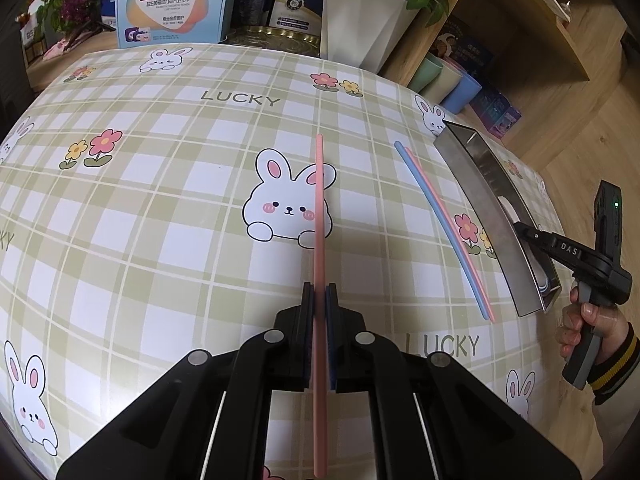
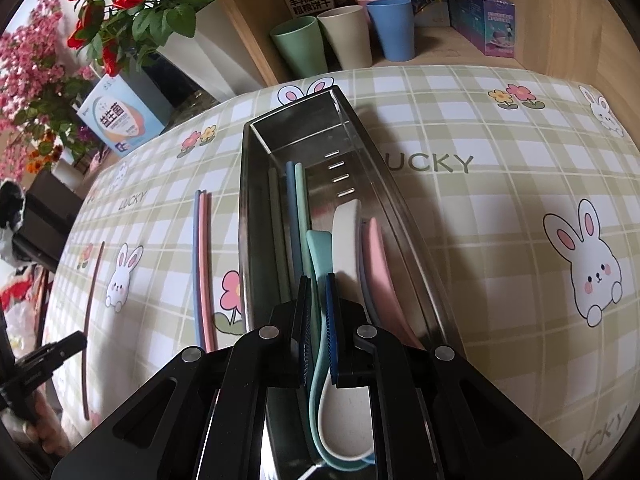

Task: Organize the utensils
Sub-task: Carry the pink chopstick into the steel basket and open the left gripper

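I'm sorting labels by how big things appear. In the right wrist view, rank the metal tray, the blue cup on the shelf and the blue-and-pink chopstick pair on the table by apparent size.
1. metal tray, clearly largest.
2. blue-and-pink chopstick pair: long but very thin.
3. blue cup: smallest-looking, though it stands farther from the camera, so its true size against the chopsticks is unsure.

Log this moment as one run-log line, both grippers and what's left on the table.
left gripper: shut on pink chopstick | right gripper: shut on teal spoon over metal tray | on tablecloth: blue-and-pink chopstick pair
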{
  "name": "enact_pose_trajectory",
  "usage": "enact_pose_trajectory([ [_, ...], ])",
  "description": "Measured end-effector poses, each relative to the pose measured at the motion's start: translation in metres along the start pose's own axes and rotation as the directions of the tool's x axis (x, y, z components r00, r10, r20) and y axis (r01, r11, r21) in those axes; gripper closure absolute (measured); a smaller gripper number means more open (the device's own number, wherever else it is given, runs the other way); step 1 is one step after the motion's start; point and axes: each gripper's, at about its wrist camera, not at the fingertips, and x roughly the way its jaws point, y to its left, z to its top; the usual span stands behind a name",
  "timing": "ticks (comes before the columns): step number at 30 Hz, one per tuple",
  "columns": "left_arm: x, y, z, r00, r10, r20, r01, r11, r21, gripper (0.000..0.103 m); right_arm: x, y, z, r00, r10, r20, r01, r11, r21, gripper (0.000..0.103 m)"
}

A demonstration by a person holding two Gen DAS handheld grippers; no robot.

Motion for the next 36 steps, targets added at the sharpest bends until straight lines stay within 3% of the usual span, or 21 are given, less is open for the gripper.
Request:
enact_pose_trajectory([
  [12,0.005,-0.021,0.013,0.999,-0.038,-0.032,0.038,0.999,-0.015,0.097,-0.013,-0.011,-0.002,1.0,-0.005,0.024,0.005,1.0,-0.005,0.095],
  [18,0.009,-0.048,0.026,0.997,-0.06,-0.058,0.059,0.998,-0.012,0.097,-0.027,0.0,0.003,0.992,-0.122,0.02,0.123,0.99,-0.072,0.095],
  [23,0.02,-0.081,0.039,0.991,-0.105,-0.088,0.101,0.994,-0.051,0.097,-0.041,-0.005,0.006,0.987,-0.158,0.026,0.159,0.984,-0.075,0.093],
  [24,0.022,-0.087,0.041,0.989,-0.111,-0.092,0.107,0.993,-0.054,0.097,-0.044,-0.008,0.007,0.986,-0.163,0.028,0.165,0.984,-0.069,0.088],
  [26,0.028,-0.104,0.046,0.987,-0.128,-0.102,0.122,0.991,-0.062,0.097,-0.049,-0.012,0.007,0.984,-0.174,0.038,0.176,0.982,-0.062,0.069],
  [27,0.032,-0.115,0.049,0.984,-0.139,-0.109,0.132,0.989,-0.067,0.097,-0.054,-0.015,0.007,0.982,-0.18,0.054,0.183,0.981,-0.058,0.054],
  [30,0.04,-0.138,0.054,0.977,-0.172,-0.125,0.162,0.983,-0.084,0.097,-0.061,-0.027,0.007,0.982,-0.176,0.063,0.178,0.983,-0.04,0.052],
  [36,0.054,-0.168,0.061,0.968,-0.204,-0.143,0.189,0.976,-0.112,0.097,-0.065,-0.05,0.002,0.984,-0.172,0.048,0.173,0.985,-0.013,0.037],
])
